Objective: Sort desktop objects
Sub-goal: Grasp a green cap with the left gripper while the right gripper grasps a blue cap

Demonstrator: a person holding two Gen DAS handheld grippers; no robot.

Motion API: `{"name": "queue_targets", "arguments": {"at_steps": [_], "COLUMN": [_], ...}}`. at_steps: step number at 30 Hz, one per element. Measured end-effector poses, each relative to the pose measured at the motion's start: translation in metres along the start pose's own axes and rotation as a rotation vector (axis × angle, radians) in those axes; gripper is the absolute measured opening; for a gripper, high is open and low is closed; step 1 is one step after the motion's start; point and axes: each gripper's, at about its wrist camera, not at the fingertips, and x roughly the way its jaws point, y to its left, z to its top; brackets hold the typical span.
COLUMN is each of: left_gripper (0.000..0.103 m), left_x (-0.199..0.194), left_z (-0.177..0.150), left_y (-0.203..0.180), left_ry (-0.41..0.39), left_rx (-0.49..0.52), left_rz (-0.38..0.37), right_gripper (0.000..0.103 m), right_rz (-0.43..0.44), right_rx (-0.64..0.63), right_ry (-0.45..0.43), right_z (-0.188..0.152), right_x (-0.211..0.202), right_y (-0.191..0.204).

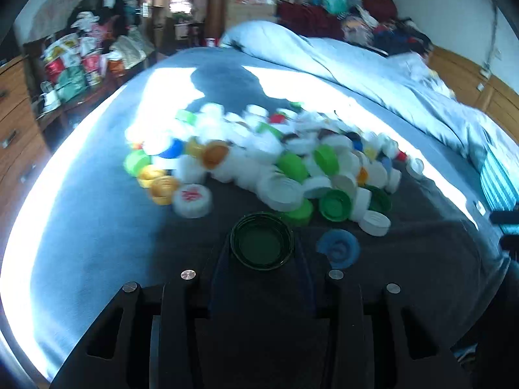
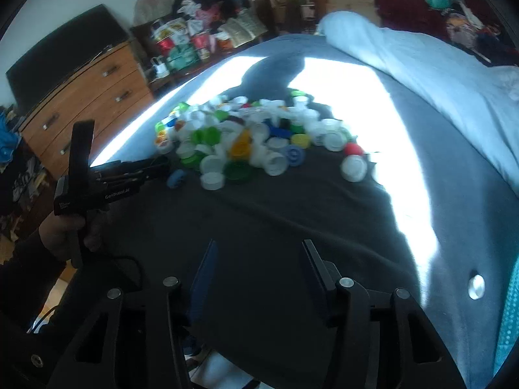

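Here, a dark green cap point(image 1: 262, 243) is sitting clamped between the fingers point(image 1: 223, 259) of the left gripper point(image 1: 262, 253), its open side facing up toward the camera; being round, it is showing no long axis. A blue cap point(image 1: 339, 248) is lying on the bed point(image 1: 97, 227) just beside it at three o'clock, while the heap of caps point(image 1: 259, 159), mostly white with green, yellow and orange among them, is spreading across the grey cover at twelve o'clock. In the right wrist view the right gripper point(image 2: 258, 269) is hovering over bare cover with its fingers point(image 2: 316, 267) parted and nothing between them, the heap well apart at twelve o'clock. A person's hand point(image 2: 65, 230) is gripping the left tool at nine o'clock. Sunlight is falling in bright patches across the bed; a wooden dresser point(image 2: 87, 97) and cluttered shelves point(image 2: 194, 42) are lining the room behind.
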Motion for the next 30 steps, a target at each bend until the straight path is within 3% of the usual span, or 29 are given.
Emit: {"name": "queue_targets", "arguments": {"at_steps": [7, 15, 17, 18, 22, 25, 30], "left_gripper": [0.034, 0.034, 0.034, 0.034, 0.034, 0.034, 0.034], "left_x": [-0.030, -0.031, -0.032, -0.032, -0.036, -0.043, -0.052], "left_z": [-0.004, -0.008, -0.007, -0.006, 0.003, 0.017, 0.048], "left_y": [0.032, 0.042, 0.039, 0.037, 0.027, 0.009, -0.050], "left_ry": [-0.037, -0.013, -0.016, -0.017, -0.026, -0.041, -0.062], "left_rx": [-0.059, -0.095, -0.088, -0.088, -0.074, -0.055, 0.017], "left_rz": [0.060, 0.070, 0.078, 0.078, 0.088, 0.082, 0.046], "right_gripper": [0.057, 0.056, 0.044, 0.033, 0.033, 0.033, 0.033], "right_rz": [0.121, 0.068, 0.037, 0.030, 0.015, -0.027, -0.140], "right_rx": [-0.130, -0.152, -0.161, -0.156, -0.112, -0.096, -0.025], "right_ry": [0.017, 0.104, 0.108, 0.106, 0.051, -0.026, -0.147], "right_z": [0.039, 0.060, 0.056, 0.055, 0.055, 0.055, 0.048], "right_x": [0.071, 0.147, 0.153, 0.151, 0.116, 0.066, -0.029], "right_y": [0.066, 0.084, 0.083, 0.079, 0.063, 0.046, -0.004]}}
